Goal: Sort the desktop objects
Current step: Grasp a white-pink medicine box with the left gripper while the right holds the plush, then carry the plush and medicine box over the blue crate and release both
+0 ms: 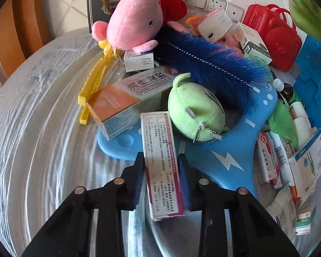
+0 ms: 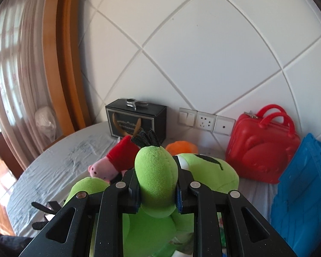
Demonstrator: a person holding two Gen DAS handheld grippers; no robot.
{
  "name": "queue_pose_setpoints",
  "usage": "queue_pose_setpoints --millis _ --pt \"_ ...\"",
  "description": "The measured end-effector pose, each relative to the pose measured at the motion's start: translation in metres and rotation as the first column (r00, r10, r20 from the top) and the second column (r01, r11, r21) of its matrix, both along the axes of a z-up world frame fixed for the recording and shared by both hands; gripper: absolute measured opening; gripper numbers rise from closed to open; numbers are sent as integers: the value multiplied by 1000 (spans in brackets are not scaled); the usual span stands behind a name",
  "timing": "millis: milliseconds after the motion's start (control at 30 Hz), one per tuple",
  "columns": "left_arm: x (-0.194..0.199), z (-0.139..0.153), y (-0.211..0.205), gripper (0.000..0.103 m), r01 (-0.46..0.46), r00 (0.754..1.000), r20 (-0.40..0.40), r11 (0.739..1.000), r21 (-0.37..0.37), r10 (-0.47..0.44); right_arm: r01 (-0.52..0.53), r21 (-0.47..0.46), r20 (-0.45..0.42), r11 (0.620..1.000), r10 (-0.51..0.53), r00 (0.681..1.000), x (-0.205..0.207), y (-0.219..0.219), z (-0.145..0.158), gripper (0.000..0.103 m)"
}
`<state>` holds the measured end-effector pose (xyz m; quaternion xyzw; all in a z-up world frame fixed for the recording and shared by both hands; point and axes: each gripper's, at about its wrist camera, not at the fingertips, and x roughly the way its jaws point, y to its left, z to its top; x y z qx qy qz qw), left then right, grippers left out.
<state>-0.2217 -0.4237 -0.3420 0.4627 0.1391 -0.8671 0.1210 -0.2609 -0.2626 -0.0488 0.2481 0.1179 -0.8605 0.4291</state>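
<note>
A grey-clothed table (image 1: 42,111) carries a yellow clip (image 1: 92,85) and red case (image 2: 261,154).

I see the pile on the tabletop (image 1: 32,128): the brush (image 1: 214,60) lies across the middle, the pig (image 1: 134,19) behind it to the left, the round plush (image 1: 194,109) before it on the mat (image 1: 235,150). The suitcase (image 1: 271,36) stands right of the sockets (image 1: 216,3), the gift box (image 2: 137,120) left, both against the wall (image 2: 203,42).

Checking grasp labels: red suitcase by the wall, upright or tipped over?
Upright. The red suitcase stands on its base beside the wall sockets, both handles up. Zipped or not: cannot tell.
</note>
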Motion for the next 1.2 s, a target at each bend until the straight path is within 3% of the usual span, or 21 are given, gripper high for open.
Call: queue_pose_setpoints --millis 167,367,567,867,1067,1200 --pt "21 33 2 28 56 997 -53 996 -69 -60 -1 -23 -3 1000 1 1000 4 13 2 23" --pt "43 99 9 28 82 982 -154 978 -189 -112 -7 -48 -23 999 6 1000 24 23 15 23" --pt "48 174 44 28 169 931 -271 946 -278 -245 40 -67 -49 997 -43 998 56 53 34 23" --pt "29 267 145 28 381 760 -409 855 -351 -506 220 -104 -120 970 -232 965 104 148 85 23" --pt "8 329 263 28 491 597 -483 768 -412 -641 379 -178 -204 908 -411 889 123 259 141 23" --pt "-13 358 343 28 533 524 -523 738 -414 -672 464 -199 -240 863 -502 831 120 329 163 23"
